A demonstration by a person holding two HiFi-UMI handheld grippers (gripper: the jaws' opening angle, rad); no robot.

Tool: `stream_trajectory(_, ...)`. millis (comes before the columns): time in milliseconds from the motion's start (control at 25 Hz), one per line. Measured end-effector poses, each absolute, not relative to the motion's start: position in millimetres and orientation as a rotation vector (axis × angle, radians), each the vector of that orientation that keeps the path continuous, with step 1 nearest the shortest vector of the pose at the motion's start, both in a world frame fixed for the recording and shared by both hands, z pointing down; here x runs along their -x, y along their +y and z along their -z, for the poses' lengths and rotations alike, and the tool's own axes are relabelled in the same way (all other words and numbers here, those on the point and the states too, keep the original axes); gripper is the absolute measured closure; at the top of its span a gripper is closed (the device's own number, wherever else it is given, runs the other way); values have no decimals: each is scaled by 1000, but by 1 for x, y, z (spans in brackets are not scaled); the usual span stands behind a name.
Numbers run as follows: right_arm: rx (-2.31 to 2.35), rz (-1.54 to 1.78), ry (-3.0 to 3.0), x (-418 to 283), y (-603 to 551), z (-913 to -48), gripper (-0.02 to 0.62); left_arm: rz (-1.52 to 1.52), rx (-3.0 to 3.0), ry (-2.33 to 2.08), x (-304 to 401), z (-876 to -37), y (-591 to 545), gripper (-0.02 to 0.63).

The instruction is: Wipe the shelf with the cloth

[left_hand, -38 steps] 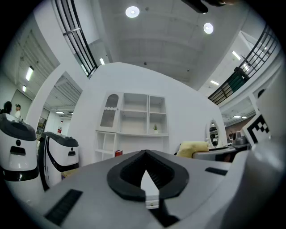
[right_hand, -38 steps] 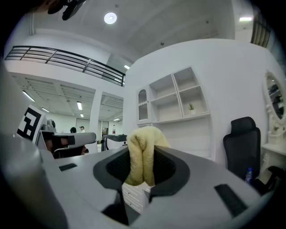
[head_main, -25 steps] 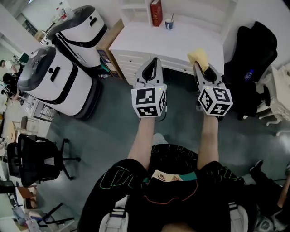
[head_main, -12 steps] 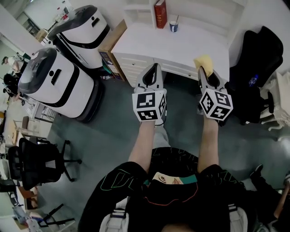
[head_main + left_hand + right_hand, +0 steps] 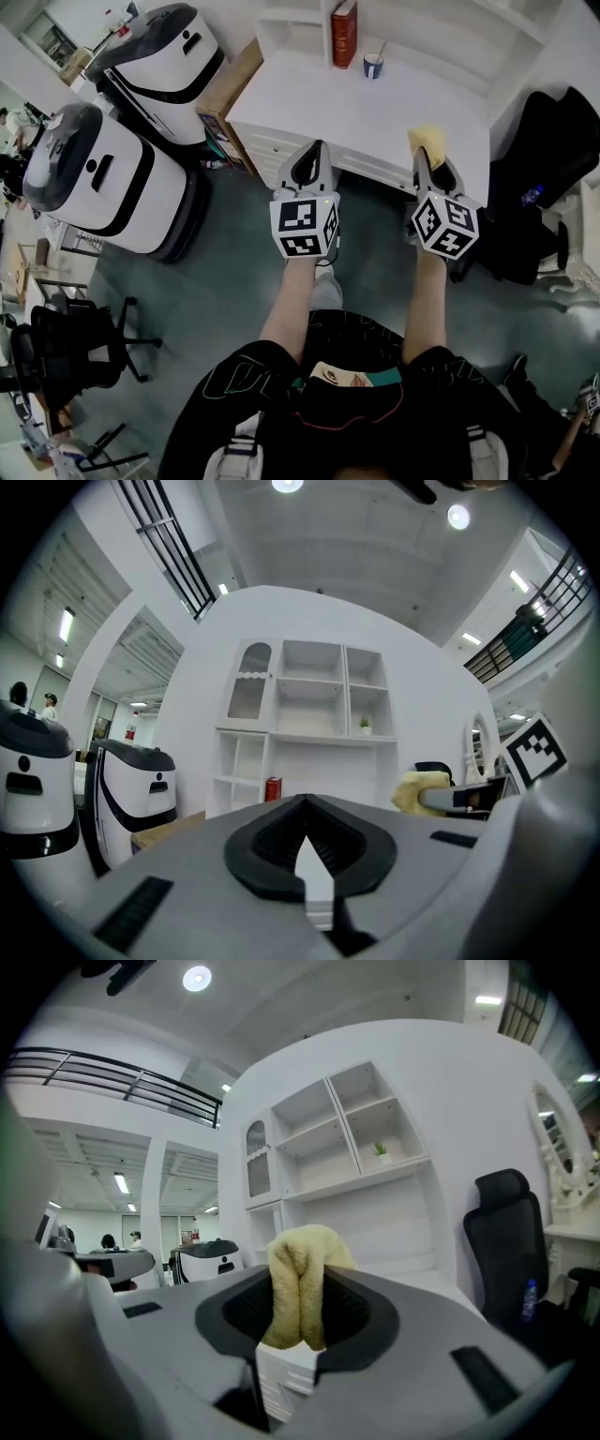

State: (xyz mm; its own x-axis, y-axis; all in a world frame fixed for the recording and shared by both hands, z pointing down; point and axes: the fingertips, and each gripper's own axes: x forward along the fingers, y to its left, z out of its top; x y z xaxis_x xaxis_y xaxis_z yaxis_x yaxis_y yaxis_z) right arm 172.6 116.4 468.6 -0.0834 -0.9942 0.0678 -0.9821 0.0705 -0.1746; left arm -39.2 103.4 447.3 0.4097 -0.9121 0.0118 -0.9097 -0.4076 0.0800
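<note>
1. Jaws, right gripper (image 5: 298, 1309): clamped on the folded yellow cloth (image 5: 298, 1274), which stands bunched between them with its top lobe proud of the tips.
2. Jaws, left gripper (image 5: 305, 829): brought together tip to tip, with nothing between them.
3. Cloth, location: at the right of the scene, over the near edge of the unit's flat top (image 5: 375, 108). Whether it touches the surface cannot be told.
4. Shelf (image 5: 323, 1152): white unit on the far side, open compartments above the flat top. A small plant (image 5: 380, 1150) sits in an upper compartment on the right.
5. Items on the top, far left of centre: one red book (image 5: 345, 21), upright, and one cup (image 5: 373, 66) just beside it to the right.
6. Adjacent: black chair (image 5: 553, 141), right of the unit.
7. Step in hand, as judged: approach, with wiping not yet begun.
8. Method advised: present the proud lobe of cloth flat to the surface so that the jaw tips stay off the paint, and keep the clamp firm.
9. Strokes advised: long passes from right to left, working from near to far, with light even pressure.
10. Hazard: the book and cup lie in the path of a far pass, so wipe around them or steady them with the empty left gripper.
</note>
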Motion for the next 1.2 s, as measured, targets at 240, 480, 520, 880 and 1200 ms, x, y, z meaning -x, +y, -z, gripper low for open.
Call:
stream_trajectory(240,2023,287,2338,-121,19,-466,479,31,-2539,-1699,77,-441,12,611)
stream_trajectory(480,1976,157,2438,-83,-63,-437,480,125,-2520,-1648,97,-442,-58,611)
stream_trajectory(520,1968,144,2459,-77,-73,-436,480,132,-2528,-1622,97,-444,-67,611)
stream_trajectory(880,2027,158,2473,-93,-128,-436,480,209,-2555,-1520,77,-436,-133,611)
stream_trajectory(1200,2063,160,2413,-140,-180,-431,480,216,-2635,-1454,28,-424,-188,611)
